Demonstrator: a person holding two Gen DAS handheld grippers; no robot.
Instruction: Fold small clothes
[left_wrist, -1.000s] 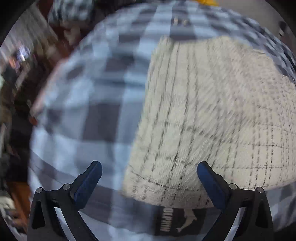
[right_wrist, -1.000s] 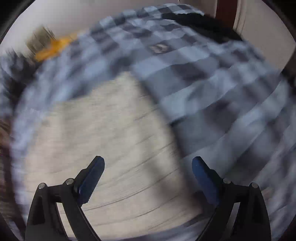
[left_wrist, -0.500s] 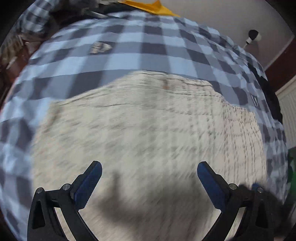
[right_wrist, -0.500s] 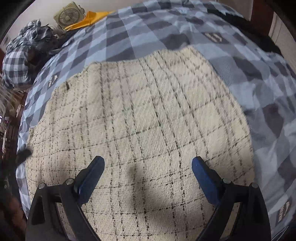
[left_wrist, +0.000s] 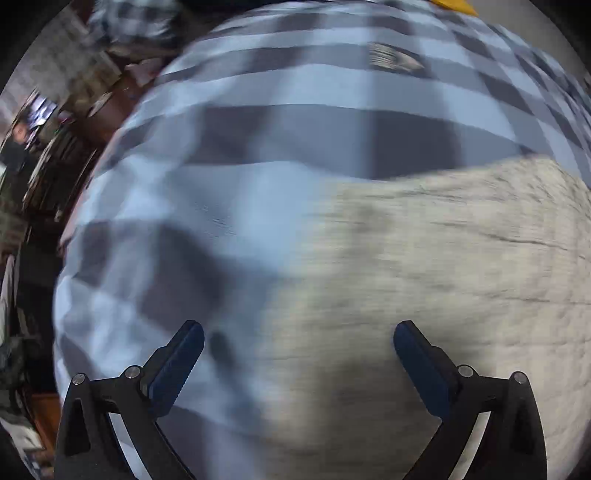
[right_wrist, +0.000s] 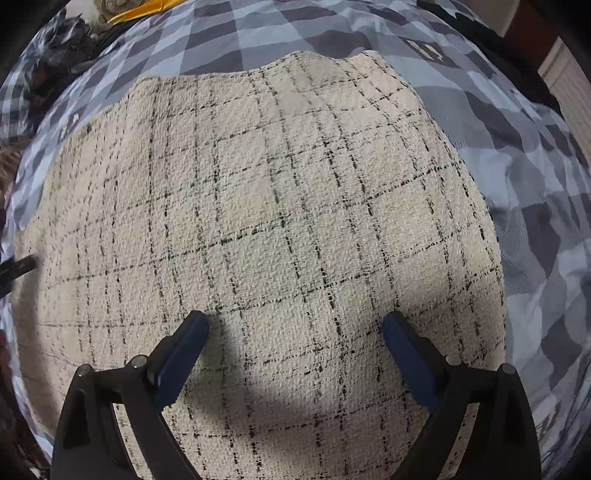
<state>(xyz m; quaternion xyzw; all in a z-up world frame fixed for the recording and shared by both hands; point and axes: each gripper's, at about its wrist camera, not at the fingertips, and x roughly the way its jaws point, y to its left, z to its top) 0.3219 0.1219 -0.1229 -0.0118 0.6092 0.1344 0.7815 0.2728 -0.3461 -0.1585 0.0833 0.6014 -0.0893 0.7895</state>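
A cream tweed garment with thin black check lines (right_wrist: 280, 229) lies flat on a blue and grey checked bedspread (right_wrist: 535, 177). My right gripper (right_wrist: 295, 332) is open and empty, hovering close above the garment's near part. In the blurred left wrist view the same garment (left_wrist: 443, 277) fills the right half. My left gripper (left_wrist: 298, 341) is open and empty above the garment's left edge, with its left finger (left_wrist: 181, 354) over the bedspread (left_wrist: 221, 192).
A yellow item (right_wrist: 147, 9) and a pile of dark checked clothes (right_wrist: 44, 66) lie at the bed's far left. Cluttered furniture (left_wrist: 48, 140) stands beyond the bed's left edge. A dark strip (right_wrist: 18, 266) pokes in at the garment's left.
My left gripper has swung left, from over the garment's middle to its left edge. My right gripper has moved slightly closer over the garment. Both stay open.
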